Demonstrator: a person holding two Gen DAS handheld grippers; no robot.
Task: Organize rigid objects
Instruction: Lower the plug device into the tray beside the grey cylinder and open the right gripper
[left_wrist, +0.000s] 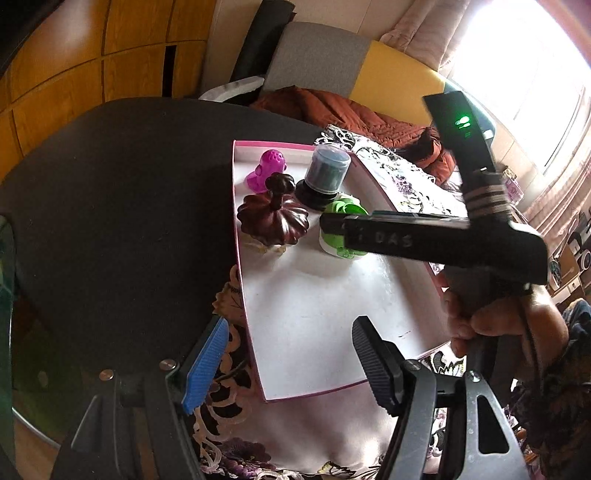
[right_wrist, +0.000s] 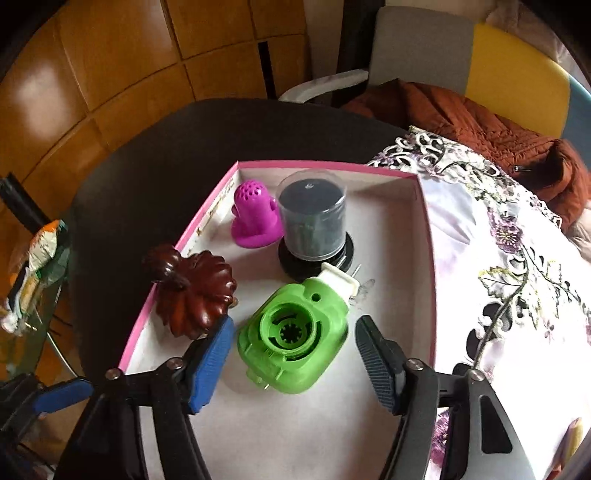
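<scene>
Pink-edged and white inside, the shallow box (right_wrist: 424, 236) sits on a floral cloth (right_wrist: 517, 258) over the dark tabletop (right_wrist: 147, 166). Four things stand at its far end: a magenta perforated piece (right_wrist: 253, 216), a clear-domed canister (right_wrist: 312, 221) on a black base, a dark brown carved pumpkin (right_wrist: 194, 299) against the left wall, and a green plastic device (right_wrist: 295, 339) with a white plug end.

From the right wrist view, the right gripper (right_wrist: 295, 365) has its jaws spread wide on either side of the green device, not touching it. From the left wrist view, that gripper's black body crosses in front of the green device (left_wrist: 341, 230) and hides most of it.

The left gripper (left_wrist: 288, 365) hangs with its jaws apart and nothing between them, over the box's near left edge (left_wrist: 255, 354). The canister's contents are too dark to make out.
</scene>
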